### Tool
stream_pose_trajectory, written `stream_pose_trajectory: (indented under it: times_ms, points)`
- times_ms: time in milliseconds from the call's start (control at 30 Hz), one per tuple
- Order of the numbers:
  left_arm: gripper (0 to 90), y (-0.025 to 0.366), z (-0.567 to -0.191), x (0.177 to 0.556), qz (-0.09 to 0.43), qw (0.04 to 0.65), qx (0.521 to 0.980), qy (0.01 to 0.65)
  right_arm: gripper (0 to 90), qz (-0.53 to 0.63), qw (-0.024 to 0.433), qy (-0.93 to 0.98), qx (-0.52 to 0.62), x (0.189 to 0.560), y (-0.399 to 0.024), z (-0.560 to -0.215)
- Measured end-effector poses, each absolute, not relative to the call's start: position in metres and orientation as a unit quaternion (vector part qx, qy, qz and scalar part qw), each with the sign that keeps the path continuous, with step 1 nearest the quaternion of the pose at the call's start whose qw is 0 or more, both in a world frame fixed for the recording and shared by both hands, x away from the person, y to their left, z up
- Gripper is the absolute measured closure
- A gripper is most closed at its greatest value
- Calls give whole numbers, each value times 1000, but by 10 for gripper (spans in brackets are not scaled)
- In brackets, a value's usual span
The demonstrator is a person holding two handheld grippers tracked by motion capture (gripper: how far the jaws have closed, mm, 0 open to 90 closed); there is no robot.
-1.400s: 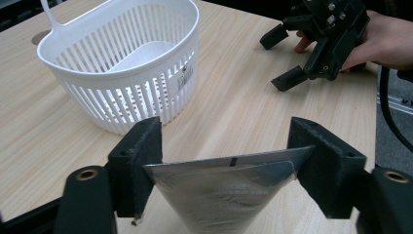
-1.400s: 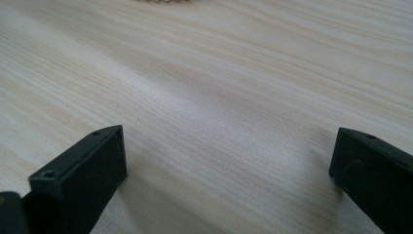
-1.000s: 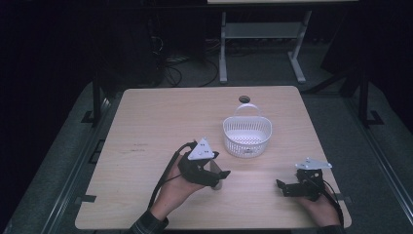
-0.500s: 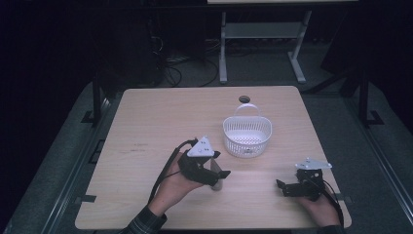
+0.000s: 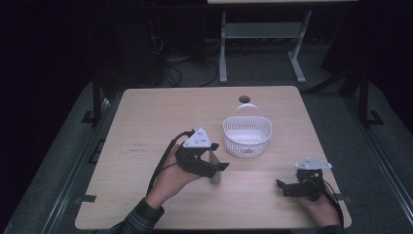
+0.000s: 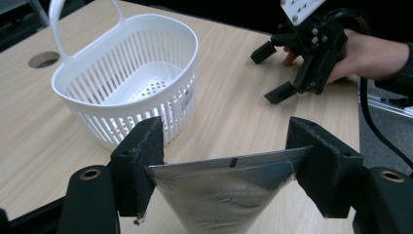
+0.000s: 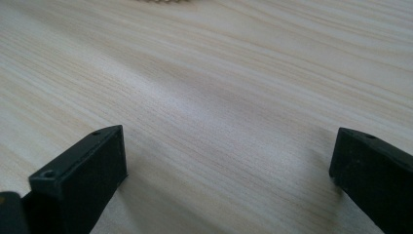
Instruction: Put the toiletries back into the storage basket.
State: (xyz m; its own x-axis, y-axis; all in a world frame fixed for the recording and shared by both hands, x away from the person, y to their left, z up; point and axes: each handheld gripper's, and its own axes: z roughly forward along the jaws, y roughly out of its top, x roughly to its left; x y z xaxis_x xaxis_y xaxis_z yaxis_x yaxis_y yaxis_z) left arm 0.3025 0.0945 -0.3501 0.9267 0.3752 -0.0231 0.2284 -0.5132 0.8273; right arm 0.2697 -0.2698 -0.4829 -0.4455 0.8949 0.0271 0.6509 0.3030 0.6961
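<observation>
At the surface's centre, the left gripper (image 5: 214, 163) grasps a silver pouch (image 6: 229, 187), which should be lifted clear of the rim of the white basket (image 5: 247, 136) at two o'clock; the right gripper (image 5: 287, 187) rests with fingers spread.

The right gripper (image 7: 229, 175) hangs low over the bare wooden table (image 7: 219, 83), its two black jaws spread wide apart with nothing between them.
</observation>
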Motion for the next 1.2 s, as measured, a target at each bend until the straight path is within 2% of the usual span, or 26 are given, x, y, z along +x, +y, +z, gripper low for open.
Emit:
stream_pose_trajectory:
  times_ms: [1200]
  points:
    - [301, 96, -316, 337, 88, 474, 857, 179, 0, 326, 187, 785, 492, 270, -270, -483]
